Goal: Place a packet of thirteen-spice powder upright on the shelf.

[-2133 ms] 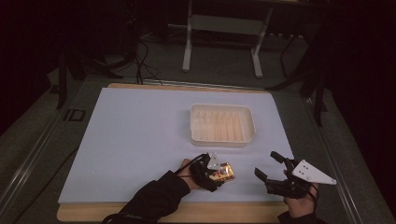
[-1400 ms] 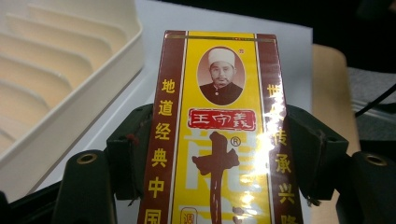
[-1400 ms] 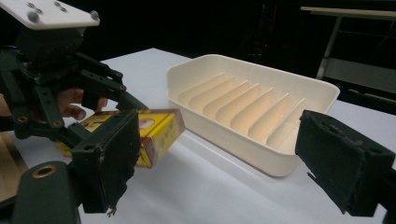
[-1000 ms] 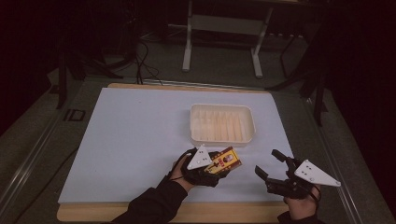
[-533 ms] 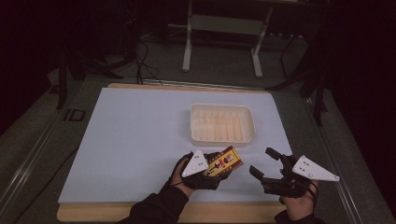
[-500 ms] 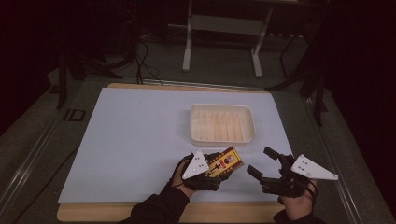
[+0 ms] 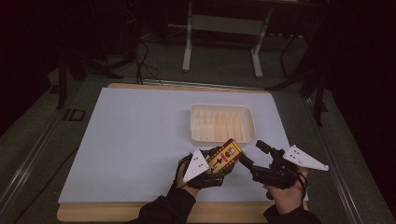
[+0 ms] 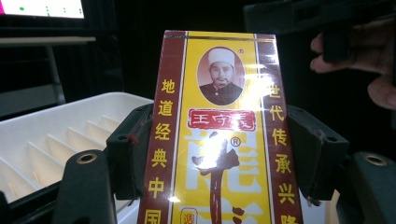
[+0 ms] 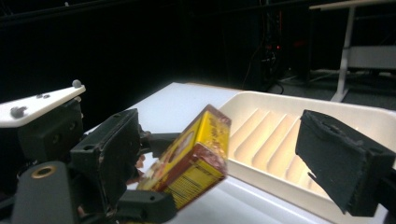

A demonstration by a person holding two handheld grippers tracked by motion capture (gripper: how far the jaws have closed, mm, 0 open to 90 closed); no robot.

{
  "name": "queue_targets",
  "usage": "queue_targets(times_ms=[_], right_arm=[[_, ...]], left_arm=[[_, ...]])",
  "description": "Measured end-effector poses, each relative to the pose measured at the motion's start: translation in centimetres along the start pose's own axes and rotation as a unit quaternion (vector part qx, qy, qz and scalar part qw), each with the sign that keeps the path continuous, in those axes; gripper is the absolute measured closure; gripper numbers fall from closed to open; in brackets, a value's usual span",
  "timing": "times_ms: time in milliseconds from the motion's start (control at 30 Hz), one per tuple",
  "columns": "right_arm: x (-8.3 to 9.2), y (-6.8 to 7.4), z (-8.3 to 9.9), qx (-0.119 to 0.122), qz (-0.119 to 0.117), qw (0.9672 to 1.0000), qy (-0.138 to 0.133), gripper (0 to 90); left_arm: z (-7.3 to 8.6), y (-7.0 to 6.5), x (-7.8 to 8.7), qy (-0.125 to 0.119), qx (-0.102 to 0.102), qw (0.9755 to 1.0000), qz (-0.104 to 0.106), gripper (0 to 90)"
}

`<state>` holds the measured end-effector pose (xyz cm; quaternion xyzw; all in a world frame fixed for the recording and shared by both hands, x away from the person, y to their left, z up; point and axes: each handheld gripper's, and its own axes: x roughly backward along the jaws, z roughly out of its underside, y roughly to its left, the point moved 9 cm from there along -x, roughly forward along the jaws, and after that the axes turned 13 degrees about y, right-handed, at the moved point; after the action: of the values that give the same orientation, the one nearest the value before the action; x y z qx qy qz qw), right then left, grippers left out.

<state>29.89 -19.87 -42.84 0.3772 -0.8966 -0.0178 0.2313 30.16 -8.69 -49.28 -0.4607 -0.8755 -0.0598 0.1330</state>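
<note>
A glossy printed cardboard box [image 8: 219, 135] is seen, glare on its front. A matt white plastic tray [image 7: 222, 122] is ribbed inside. Rough black jaw pads [image 9: 343, 161] look foamy.

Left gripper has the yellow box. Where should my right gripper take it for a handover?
Probably the free upper end of the yellow box, which sticks out past the left gripper towards the tray. Bring the open right gripper in from the right, closing its jaws across the broad printed faces.

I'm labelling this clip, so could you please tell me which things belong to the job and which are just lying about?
In the job:
- yellow and red box, clamped by the left gripper
- white ridged tray
- right gripper, open beside the box

Lying about:
- metal stand
- floor cables
</note>
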Motion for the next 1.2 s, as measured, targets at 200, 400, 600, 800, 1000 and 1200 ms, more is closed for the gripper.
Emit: queue_targets(times_ms=[200, 400, 600, 800, 1000, 1200], right_arm=[[-1.4, 0.5, 0.0, -0.031, -0.002, 0.9995, 0.0, 25.4], [-2.8, 0.7, -0.3, -0.075, -0.023, 0.9969, 0.005, 35.4], [-3.6, 1.4, -0.6, -0.1, -0.04, 0.9941, 0.011, 43.8], [-4.3, 1.9, -0.7, -0.113, -0.044, 0.9924, 0.02, 54.3], [-4.4, 2.0, -0.8, -0.107, -0.022, 0.9936, 0.028, 67.1], [-4.6, 2.0, -1.0, -0.095, -0.012, 0.9947, 0.038, 67.5]], left_arm=[[-0.5, -0.2, -0.1, -0.033, -0.005, 0.9994, -0.01, 32.7], [-1.2, 0.0, 0.1, -0.06, -0.002, 0.9979, -0.023, 32.6], [-1.2, 0.3, 0.3, -0.079, 0.007, 0.9963, -0.033, 32.3], [-1.1, 0.2, 0.2, -0.079, 0.007, 0.9961, -0.038, 31.9], [-0.8, 0.2, 0.0, -0.069, 0.012, 0.997, -0.032, 32.1], [-1.0, 0.4, -0.1, -0.065, 0.022, 0.9972, -0.031, 32.1]])
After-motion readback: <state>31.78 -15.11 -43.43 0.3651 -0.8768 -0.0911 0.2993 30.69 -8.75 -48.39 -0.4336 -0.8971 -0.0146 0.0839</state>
